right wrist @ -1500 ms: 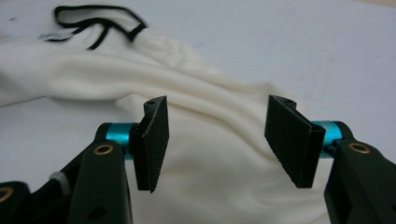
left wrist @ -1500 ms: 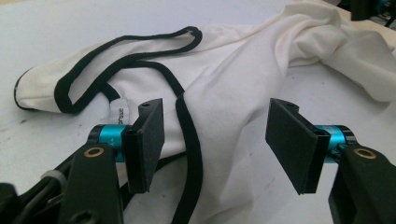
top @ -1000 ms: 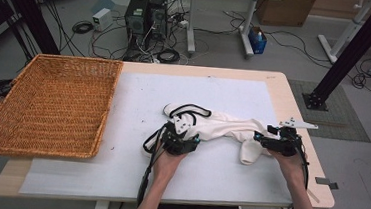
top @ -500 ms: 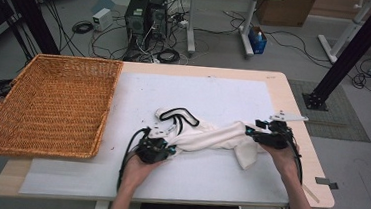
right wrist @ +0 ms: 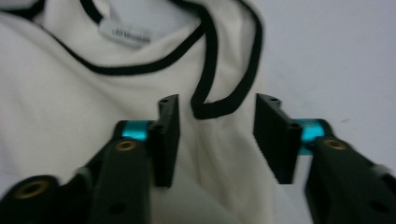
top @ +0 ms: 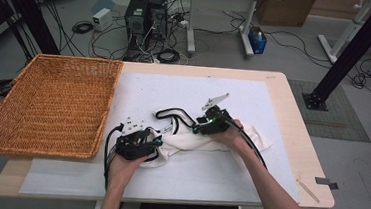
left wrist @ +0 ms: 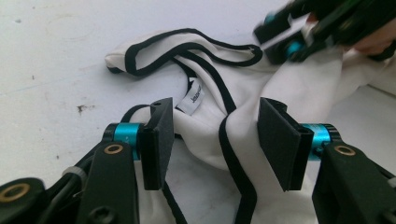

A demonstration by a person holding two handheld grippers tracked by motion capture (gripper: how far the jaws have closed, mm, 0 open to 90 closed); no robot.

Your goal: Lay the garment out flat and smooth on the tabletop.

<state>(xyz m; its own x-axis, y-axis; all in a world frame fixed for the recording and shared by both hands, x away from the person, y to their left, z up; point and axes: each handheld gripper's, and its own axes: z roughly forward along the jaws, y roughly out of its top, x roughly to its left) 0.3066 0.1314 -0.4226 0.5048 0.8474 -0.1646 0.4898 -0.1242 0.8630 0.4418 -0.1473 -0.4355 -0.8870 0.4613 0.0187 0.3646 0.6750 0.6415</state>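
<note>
The white top with black edges (top: 190,145) lies bunched up on the white mat (top: 184,89) in the middle of the table, so I think the job has just begun. The left gripper (left wrist: 215,140) and the right gripper (right wrist: 215,135) both have jaws wide apart over the cloth, holding nothing. The basket (top: 48,103) beside the mat has nothing in it
</note>
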